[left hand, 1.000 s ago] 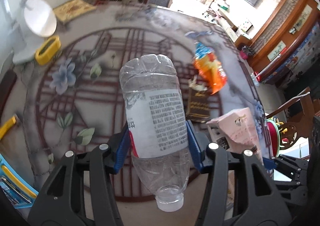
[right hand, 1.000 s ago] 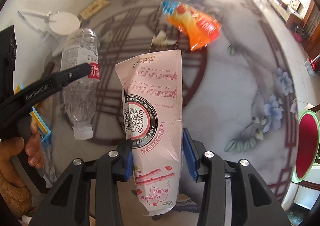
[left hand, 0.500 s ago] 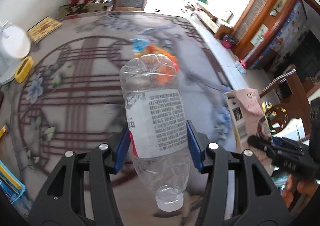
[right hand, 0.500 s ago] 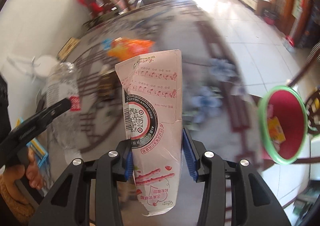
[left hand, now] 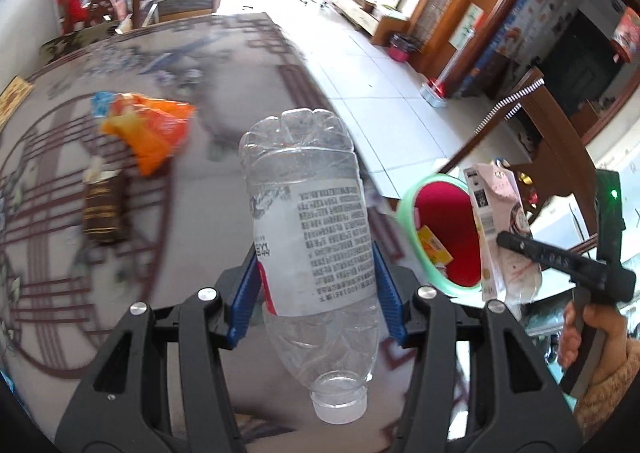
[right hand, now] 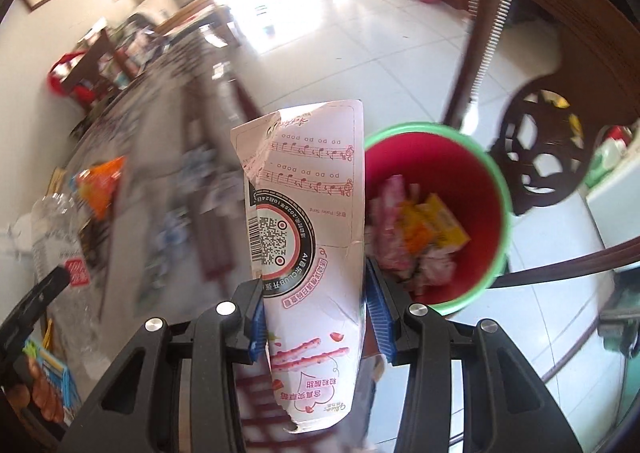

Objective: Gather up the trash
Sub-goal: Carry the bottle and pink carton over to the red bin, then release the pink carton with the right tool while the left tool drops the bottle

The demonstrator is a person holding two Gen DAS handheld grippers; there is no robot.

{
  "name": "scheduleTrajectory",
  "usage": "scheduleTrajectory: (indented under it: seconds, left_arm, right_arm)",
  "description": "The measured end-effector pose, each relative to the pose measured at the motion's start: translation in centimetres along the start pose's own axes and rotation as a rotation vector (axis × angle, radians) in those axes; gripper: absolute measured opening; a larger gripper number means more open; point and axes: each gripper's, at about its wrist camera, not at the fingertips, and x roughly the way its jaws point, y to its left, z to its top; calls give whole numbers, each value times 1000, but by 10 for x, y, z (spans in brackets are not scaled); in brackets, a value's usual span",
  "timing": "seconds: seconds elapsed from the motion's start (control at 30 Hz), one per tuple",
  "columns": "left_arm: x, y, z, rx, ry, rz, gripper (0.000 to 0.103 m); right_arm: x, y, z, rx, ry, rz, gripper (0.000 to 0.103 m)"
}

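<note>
Red bin (right hand: 486, 189) now beside pink carton (right hand: 308, 213), clear bottle (left hand: 312, 237) closer too

An empty clear bottle (left hand: 316, 249) and a torn pink snack box (right hand: 310, 237), each clamped upright.

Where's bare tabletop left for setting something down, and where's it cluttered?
Free: patterned tabletop between the orange snack bag and the table's floor-side edge. Crowded: the orange bag and dark brown wrapper lie close together. The red green-rimmed bin already holds wrappers.
</note>
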Motion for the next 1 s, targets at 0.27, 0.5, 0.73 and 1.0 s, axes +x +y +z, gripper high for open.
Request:
scheduleTrajectory:
  seconds: [0.27,0.5,0.73,1.0]
  left_arm:
    - [42,-64,21,103,65,-62,51]
    - [79,-139,53,259,68,-162,51]
    - [104,-197,67,394,52,-273,74]
    - [95,-126,58,239,58,-165,80]
  right_arm:
    - [10,-49,22,47,2,-34,43]
    - [16,-90,30,133,-7,-97,62]
    - [1,-120,28,209,-41,-152,63]
    - [-18,-92,34,160,-92,-157,64]
